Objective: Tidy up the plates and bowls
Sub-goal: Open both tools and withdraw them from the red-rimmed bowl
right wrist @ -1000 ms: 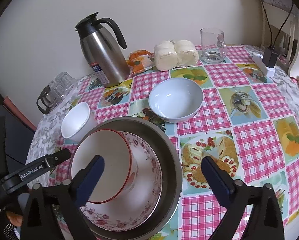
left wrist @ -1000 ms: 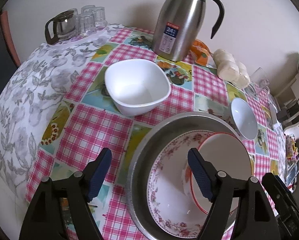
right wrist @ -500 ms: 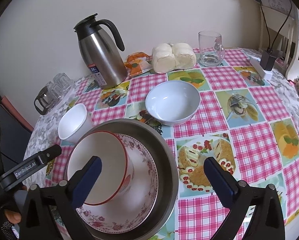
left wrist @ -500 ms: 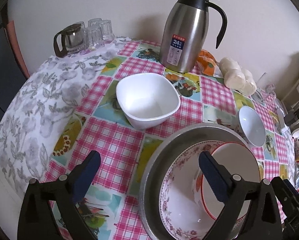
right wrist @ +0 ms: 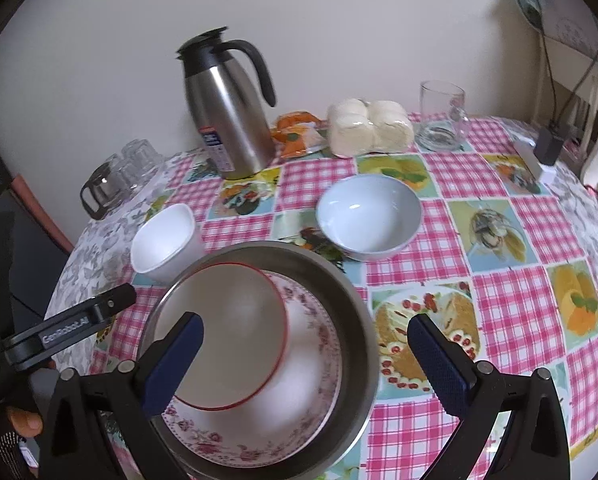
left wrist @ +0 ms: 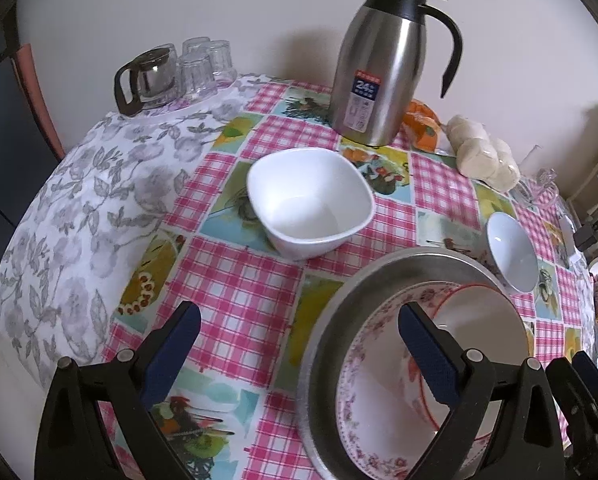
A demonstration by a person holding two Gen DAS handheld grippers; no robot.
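A steel basin [right wrist: 363, 320] near the table's front holds a floral plate [right wrist: 315, 360] with a red-rimmed bowl [right wrist: 223, 332] leaning in it; they also show in the left wrist view [left wrist: 327, 340]. A white square bowl [left wrist: 311, 208] sits left of the basin, seen too in the right wrist view [right wrist: 163, 240]. A pale blue round bowl [right wrist: 369, 216] sits behind the basin. My left gripper [left wrist: 299, 344] is open and empty above the basin's left rim. My right gripper [right wrist: 305, 352] is open and empty over the basin.
A steel thermos jug [right wrist: 227, 112] stands at the back, with an orange packet [right wrist: 295, 136], wrapped buns [right wrist: 369, 128] and a glass mug [right wrist: 441, 116] to its right. A glass teapot and cups [left wrist: 171, 72] stand at the back left. A charger block [right wrist: 549, 144] lies far right.
Both grippers have pulled back and risen a little from the basin, so the white square bowl and the table look farther away. The dishes have not moved.
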